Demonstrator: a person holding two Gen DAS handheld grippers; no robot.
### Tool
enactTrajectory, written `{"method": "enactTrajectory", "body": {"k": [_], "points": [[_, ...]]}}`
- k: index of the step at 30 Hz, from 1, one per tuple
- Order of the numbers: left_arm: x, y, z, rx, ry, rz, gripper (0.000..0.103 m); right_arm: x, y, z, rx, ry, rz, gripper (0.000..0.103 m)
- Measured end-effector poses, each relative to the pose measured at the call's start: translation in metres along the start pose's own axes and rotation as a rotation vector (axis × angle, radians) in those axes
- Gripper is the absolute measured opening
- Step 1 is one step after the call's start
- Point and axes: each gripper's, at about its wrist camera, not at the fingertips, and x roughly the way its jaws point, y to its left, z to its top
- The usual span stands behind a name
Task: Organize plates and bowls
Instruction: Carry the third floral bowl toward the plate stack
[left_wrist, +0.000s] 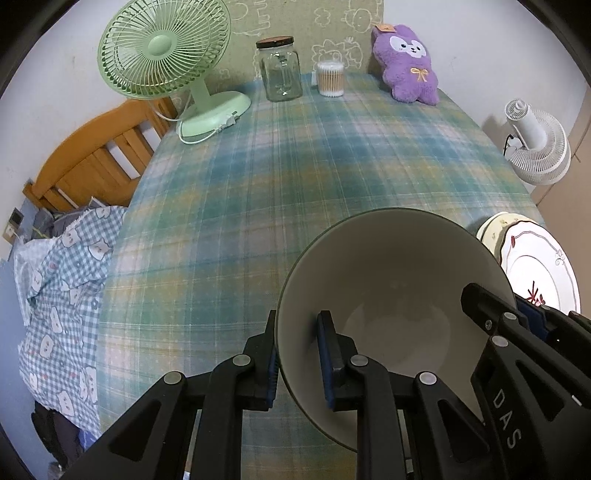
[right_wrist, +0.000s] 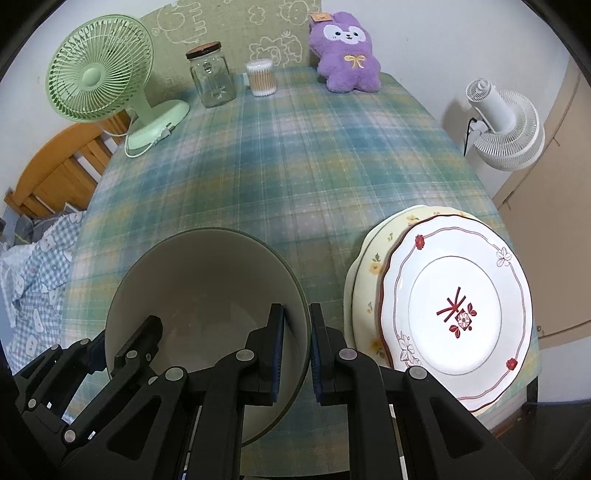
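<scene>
Both tongs are gripping one bowl by opposite rims, near the counter's front edge.

We are pinching the bowl (left_wrist: 388, 295) between left tongs (left_wrist: 299, 363) and right tongs (right_wrist: 297, 356), each straddling its wall; we are judging it hard, glazed, slippery and breakable, best held at the rim. The stacked plates (right_wrist: 458, 295) are lying just beside it. The tongs are hiding the bowl's underside, so we cannot tell whether it is resting or lifted.

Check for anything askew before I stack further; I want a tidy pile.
The two plates at the table's right edge sit off-centre: the red-patterned plate is shifted right on the yellow plate, so the stack is not concentric. The bowl, gripped on its rim by both grippers, looks intact and empty.
</scene>
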Motion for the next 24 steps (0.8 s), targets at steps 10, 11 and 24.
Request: {"method": "enactTrajectory", "body": {"k": [10, 11, 24], "points": [[0.004, 0.001, -0.002, -0.021, 0.002, -0.022, 0.017, 0.002, 0.002, 0.000, -0.019, -0.005, -0.027, 0.017], [0.005, 0.002, -0.003, -0.023, 0.002, -0.025, 0.017, 0.002, 0.003, 0.000, -0.022, -0.005, -0.030, 0.017], [-0.010, 0.003, -0.004, -0.003, -0.016, -0.076, 0.063, -0.016, 0.003, -0.002, -0.045, -0.012, 0.021, 0.063]]}}
